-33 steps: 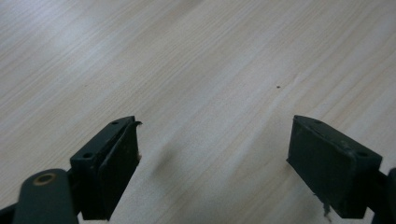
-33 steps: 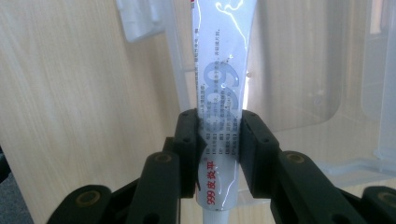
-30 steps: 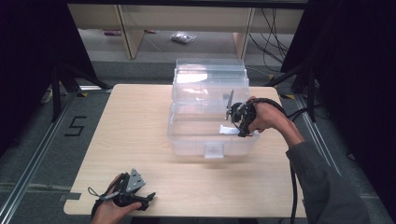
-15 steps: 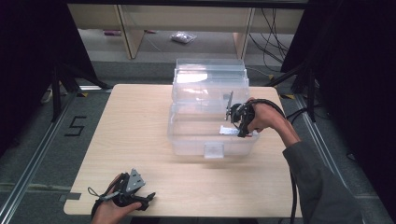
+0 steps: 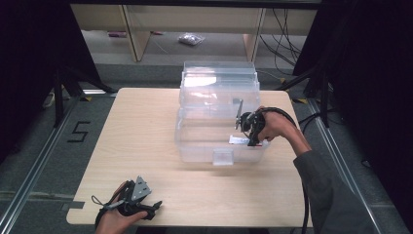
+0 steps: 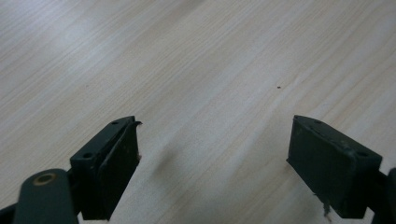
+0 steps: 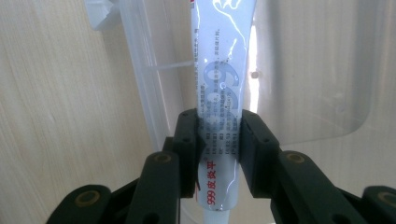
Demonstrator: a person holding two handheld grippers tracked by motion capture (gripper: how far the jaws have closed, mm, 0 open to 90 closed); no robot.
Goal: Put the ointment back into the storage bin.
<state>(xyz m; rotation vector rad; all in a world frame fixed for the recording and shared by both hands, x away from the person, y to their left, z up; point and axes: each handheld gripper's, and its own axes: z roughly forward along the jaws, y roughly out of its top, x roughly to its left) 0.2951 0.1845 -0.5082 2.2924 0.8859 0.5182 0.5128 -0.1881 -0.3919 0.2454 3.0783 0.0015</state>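
tube (image 7: 219, 93) clamped by right gripper (image 7: 218, 135) over clear bin (image 5: 195, 141) (lid open).

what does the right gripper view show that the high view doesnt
Right gripper view: printed text and "999" on the white tube, pinched between the right tool's jaws.

High view: the whole clear plastic bin, the left tool resting at the near table edge, the floor beyond.

Both: tube, bin wall, wooden table.
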